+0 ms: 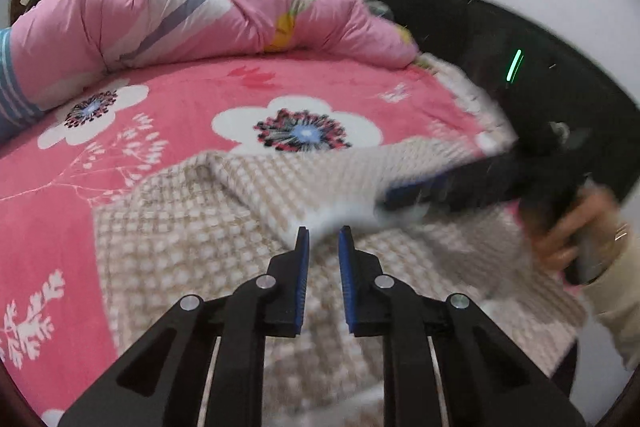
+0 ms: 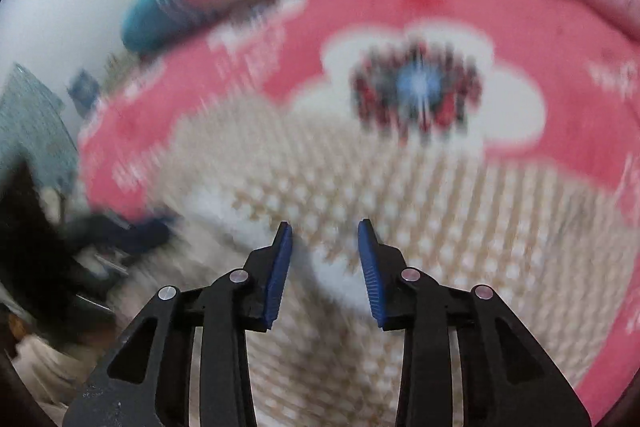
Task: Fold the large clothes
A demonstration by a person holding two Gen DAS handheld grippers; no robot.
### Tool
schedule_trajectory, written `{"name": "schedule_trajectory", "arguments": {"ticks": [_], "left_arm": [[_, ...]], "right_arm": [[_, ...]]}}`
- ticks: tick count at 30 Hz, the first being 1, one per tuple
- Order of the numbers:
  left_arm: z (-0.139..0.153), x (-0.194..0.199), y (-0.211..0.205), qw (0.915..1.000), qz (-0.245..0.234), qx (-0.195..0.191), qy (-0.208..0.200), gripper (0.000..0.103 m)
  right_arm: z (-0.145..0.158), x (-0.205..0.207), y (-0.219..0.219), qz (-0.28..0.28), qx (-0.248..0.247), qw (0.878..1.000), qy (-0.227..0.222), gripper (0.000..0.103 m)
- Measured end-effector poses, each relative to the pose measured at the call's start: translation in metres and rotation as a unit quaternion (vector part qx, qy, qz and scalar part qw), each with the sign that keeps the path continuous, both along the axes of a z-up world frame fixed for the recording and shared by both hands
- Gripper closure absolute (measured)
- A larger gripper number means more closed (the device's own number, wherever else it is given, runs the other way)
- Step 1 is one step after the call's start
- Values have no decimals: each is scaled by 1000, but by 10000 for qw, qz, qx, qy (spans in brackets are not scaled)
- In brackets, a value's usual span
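A beige and white checked garment (image 1: 192, 227) lies spread on the pink flowered bed sheet (image 1: 192, 99), partly folded over itself. My left gripper (image 1: 323, 233) hovers just above its middle, open a little and empty. My right gripper, blurred, shows in the left wrist view (image 1: 404, 197) low over the garment's right part, close in front of the left one. In the right wrist view the right gripper (image 2: 325, 227) is open and empty above the garment (image 2: 440, 227). That view is blurred by motion.
A rolled pink quilt (image 1: 200, 15) lies along the far side of the bed. A blue striped pillow (image 1: 10, 83) sits at the far left. A dark headboard (image 1: 520, 27) curves along the right. The sheet also shows in the right wrist view (image 2: 360, 11).
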State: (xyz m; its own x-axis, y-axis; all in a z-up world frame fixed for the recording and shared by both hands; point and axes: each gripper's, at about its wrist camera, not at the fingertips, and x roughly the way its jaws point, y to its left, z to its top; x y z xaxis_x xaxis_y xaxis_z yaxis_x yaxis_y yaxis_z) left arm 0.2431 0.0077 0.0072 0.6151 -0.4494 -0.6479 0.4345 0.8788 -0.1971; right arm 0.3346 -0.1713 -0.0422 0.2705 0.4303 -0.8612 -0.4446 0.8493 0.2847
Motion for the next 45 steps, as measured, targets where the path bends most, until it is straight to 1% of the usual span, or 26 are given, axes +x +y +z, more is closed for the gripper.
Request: {"name": "schedule_trajectory", "arguments": {"ticks": [2,3,5,9,11,12,14,15,16,17,19,21,22,26,28,29,31,32,34,35,36,37,39,40,42,45], "left_arm": [[12,-6,6,9995,23,-107,-282,78],[17,-2,5,9991,39,-206,-361,76],[22,13,-1,9990,60,-292,-331,76],[18,57,-29,9996,-7,-285,-70,76],[-1,81,-48,9991,-158,-159,358,76],[-18,93,-56,9971,-155,15,740,76],[-41,102,-59,9934,-18,248,1121,76],[-44,99,-54,9943,-2,86,1061,76],[-44,95,-50,9949,-18,3,1010,76],[-44,92,-46,9947,-37,-24,1030,76],[-46,85,-35,9947,-84,-56,1027,76],[-45,78,-27,9949,-120,-33,1005,76],[-43,72,-22,9955,-89,44,941,76],[-20,48,-10,9987,-2,202,458,74],[-3,38,-10,9998,-27,139,161,68],[-1,37,-12,9998,-10,144,132,66],[0,41,-21,9993,86,266,229,66],[-5,45,-26,9986,135,346,378,65],[-27,53,-34,9950,224,492,839,63],[-37,55,-35,9932,286,546,986,63],[-47,54,-34,9926,347,532,1038,63],[-48,47,-30,9934,385,475,973,62],[-43,37,-25,9933,443,448,972,62],[-37,27,-21,9923,515,544,985,56],[-27,10,-12,9922,604,610,901,52],[-12,-20,-8,9928,697,681,698,42]], "right_arm": [[-4,-20,-2,87,-193,9993,-306,70],[-2,-26,-3,71,-246,9991,-339,70],[9,-31,-8,-50,-232,9994,-269,70],[50,-26,-18,-400,-17,9949,-921,70],[55,-13,-22,-623,103,9933,-963,65],[51,-6,-22,-701,31,9930,-951,63],[26,7,-21,-794,-540,9913,-901,51],[8,11,-24,-786,-739,9915,-731,51],[-7,11,-29,-739,-756,9926,-596,51],[-14,1,-39,-654,-567,9935,-739,51],[-14,-14,-48,-551,-580,9930,-865,51],[-14,-33,-57,-683,-947,9899,-802,50],[-14,-39,-62,-770,-1184,9871,-748,50],[15,-69,-77,-882,-1492,9776,-1192,48],[33,-70,-73,-920,-1260,9779,-1392,48],[39,-66,-66,-922,-1063,9788,-1485,48],[43,-59,-48,-837,-724,9813,-1575,48],[41,-55,-40,-761,-547,9838,-1528,48],[27,-41,-27,-647,-334,9874,-1403,48],[12,-36,-22,-612,-361,9905,-1179,48],[-3,-32,-19,-591,-425,9935,-875,47],[-17,-32,-18,-611,-442,9952,-628,47],[-15,-51,-28,-707,-259,9954,-586,47],[-12,-59,-33,-760,-225,9955,-528,47],[5,-90,-51,-880,8,9944,-590,46],[27,-138,-66,-927,174,9912,-932,31]]}}
